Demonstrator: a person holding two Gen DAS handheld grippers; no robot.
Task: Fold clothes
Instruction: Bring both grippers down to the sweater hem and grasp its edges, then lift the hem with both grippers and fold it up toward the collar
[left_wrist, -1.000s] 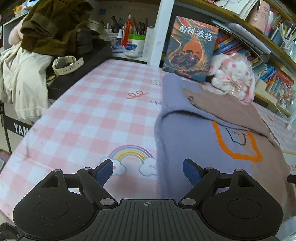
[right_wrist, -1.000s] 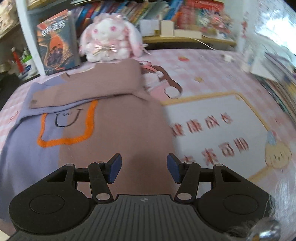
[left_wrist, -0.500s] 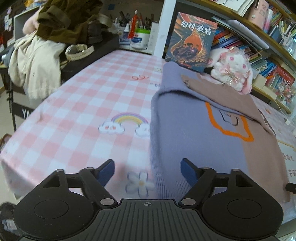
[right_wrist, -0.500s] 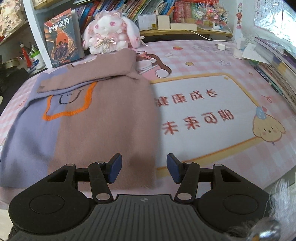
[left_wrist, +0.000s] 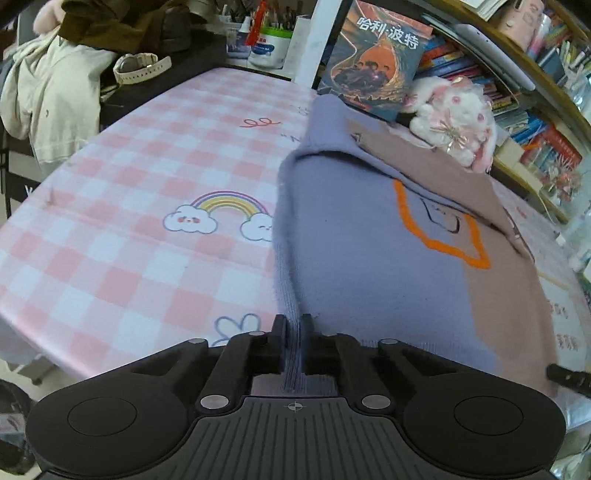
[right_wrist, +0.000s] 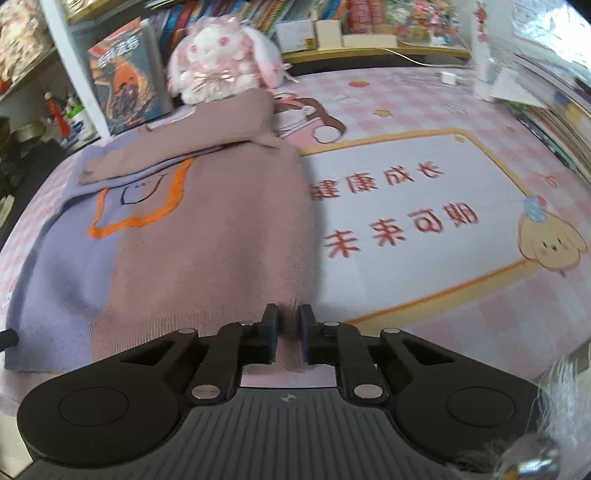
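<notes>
A knitted sweater (left_wrist: 369, 258), half lavender and half dusty pink with an orange outline on the chest, lies flat on the pink checked tablecloth (left_wrist: 129, 221). Both sleeves are folded across its upper part. My left gripper (left_wrist: 294, 325) is shut on the lavender bottom corner of the hem. In the right wrist view the same sweater (right_wrist: 207, 236) shows its pink half nearest me, and my right gripper (right_wrist: 288, 317) is shut on the pink bottom corner of the hem. The tip of the other gripper shows at the frame edge in each view.
A white plush rabbit (right_wrist: 218, 62) and an upright book (left_wrist: 373, 62) stand at the table's back edge, just beyond the sweater's collar. Shelves of books run behind. Coats (left_wrist: 48, 85) and a watch (left_wrist: 142, 68) lie left of the table. A printed mat (right_wrist: 413, 210) lies right of the sweater.
Both grippers were open a second ago above the sweater. They pulled back to the near hem and have closed on its two bottom corners.
</notes>
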